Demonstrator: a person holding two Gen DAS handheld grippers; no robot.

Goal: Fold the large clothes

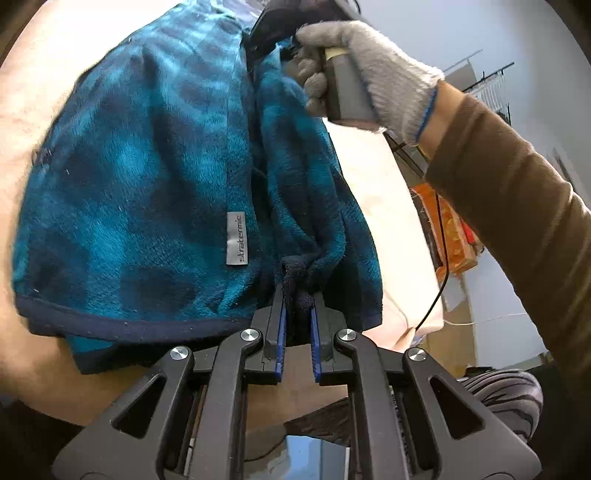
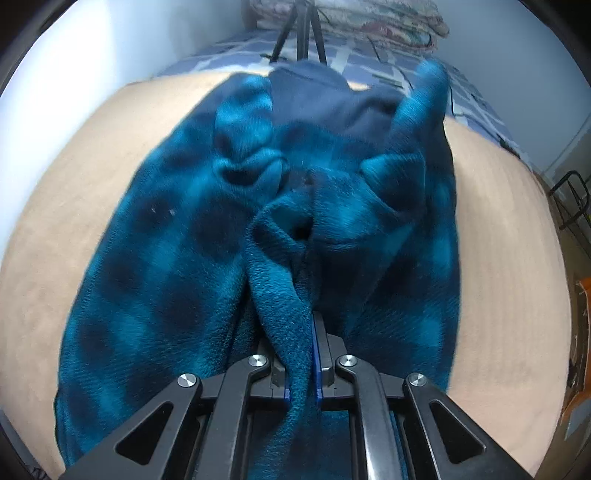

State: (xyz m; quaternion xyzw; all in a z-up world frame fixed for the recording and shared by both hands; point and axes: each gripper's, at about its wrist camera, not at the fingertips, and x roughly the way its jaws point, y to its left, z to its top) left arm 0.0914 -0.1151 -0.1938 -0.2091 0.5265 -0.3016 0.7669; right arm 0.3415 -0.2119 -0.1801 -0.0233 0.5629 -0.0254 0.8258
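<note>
A large teal and navy checked fleece garment (image 1: 140,177) with a grey label (image 1: 237,238) lies bunched on a beige surface (image 1: 37,96). My left gripper (image 1: 298,295) is shut on its dark navy hem at the near edge. In the right wrist view the same fleece (image 2: 166,258) spreads out ahead, with a navy lining (image 2: 314,99) at the far end. My right gripper (image 2: 301,332) is shut on a fold of the fleece. In the left wrist view the right gripper's body is at the garment's far end, held by a gloved hand (image 1: 369,70); its fingers are hidden there.
The beige surface (image 2: 509,258) extends on both sides of the garment. A tripod (image 2: 301,33) and a folded patterned quilt (image 2: 369,18) sit on a blue checked cover beyond. Orange items (image 1: 450,229) and a cable (image 1: 439,258) are at the right.
</note>
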